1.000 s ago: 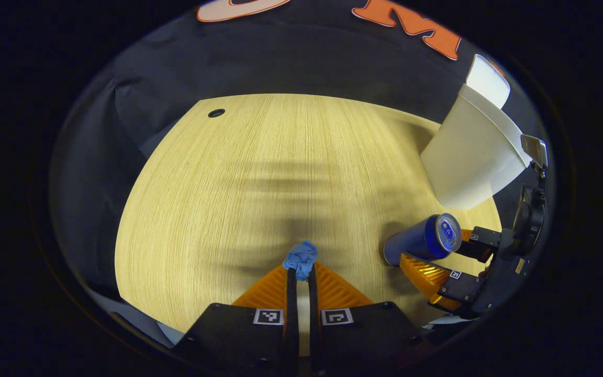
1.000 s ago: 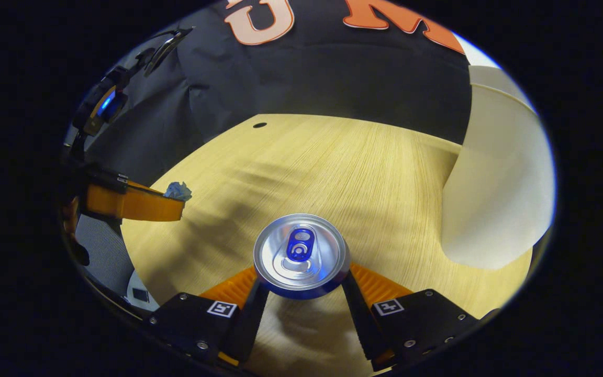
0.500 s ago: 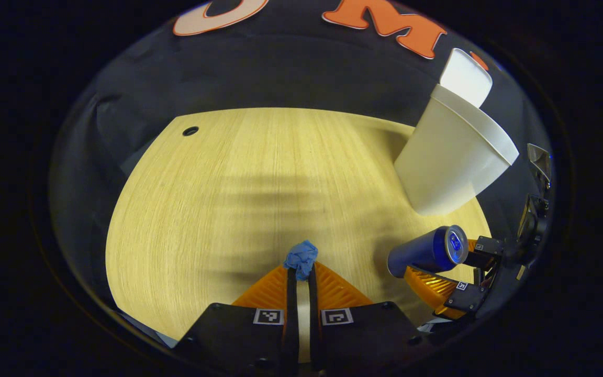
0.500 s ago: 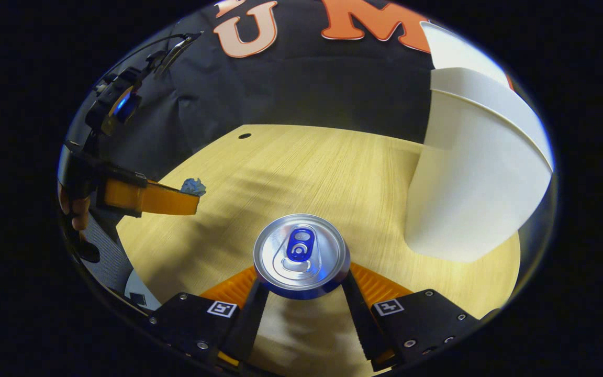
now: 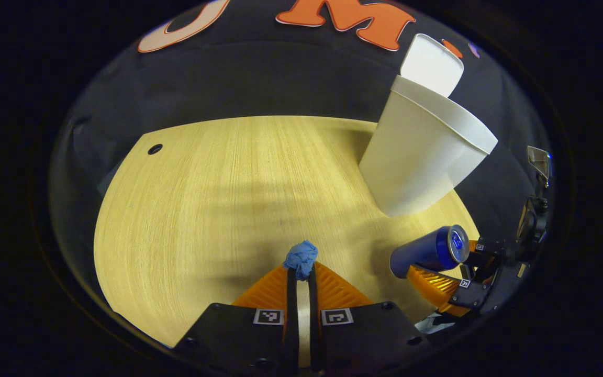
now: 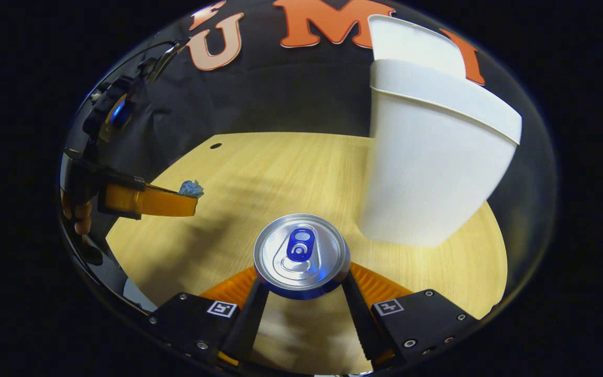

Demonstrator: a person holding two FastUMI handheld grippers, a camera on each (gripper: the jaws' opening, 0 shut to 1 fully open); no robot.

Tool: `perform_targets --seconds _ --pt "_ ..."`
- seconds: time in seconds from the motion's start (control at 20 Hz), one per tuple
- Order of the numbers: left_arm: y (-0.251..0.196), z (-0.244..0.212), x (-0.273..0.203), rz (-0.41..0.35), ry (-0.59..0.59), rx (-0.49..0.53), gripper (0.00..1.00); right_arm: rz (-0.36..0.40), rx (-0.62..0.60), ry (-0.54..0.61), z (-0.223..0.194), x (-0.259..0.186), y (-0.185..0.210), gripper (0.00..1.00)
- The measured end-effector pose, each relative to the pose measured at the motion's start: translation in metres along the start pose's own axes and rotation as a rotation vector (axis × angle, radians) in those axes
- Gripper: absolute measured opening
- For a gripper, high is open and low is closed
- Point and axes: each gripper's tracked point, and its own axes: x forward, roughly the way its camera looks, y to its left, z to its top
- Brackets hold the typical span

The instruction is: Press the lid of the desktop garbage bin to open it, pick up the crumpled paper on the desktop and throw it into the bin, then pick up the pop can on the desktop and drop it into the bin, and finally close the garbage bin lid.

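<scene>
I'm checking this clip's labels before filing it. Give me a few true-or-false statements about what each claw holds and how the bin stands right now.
1. The left claw is shut on the crumpled blue paper. True.
2. The pop can lies on the desktop. False: the right claw holds it, both fingers pressing its sides.
3. The garbage bin has its lid closed. False: the lid stands raised above the rim.
4. The paper is already in the bin. False: it sits at the left claw's tips, above the desktop.
5. In the left gripper view, the can is to the right of the paper. True.
</scene>
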Motion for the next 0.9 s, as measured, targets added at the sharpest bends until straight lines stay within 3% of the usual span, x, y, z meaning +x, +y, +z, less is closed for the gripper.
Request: perform_targets --seconds 0.35,0.85,0.9 --pt "-0.059 0.038 -0.006 -0.049 -0.054 0.102 0.12 -0.089 0.054 -0.018 0.000 -0.009 -0.005 0.80" --pt "-0.111 0.115 -0.040 -0.153 -0.197 0.140 0.13 -0.162 0.115 -0.020 -0.027 -0.041 -0.001 0.80" --pt "-0.116 0.122 -0.042 -0.160 -0.215 0.152 0.12 -0.164 0.119 -0.024 -0.028 -0.044 -0.001 0.75"
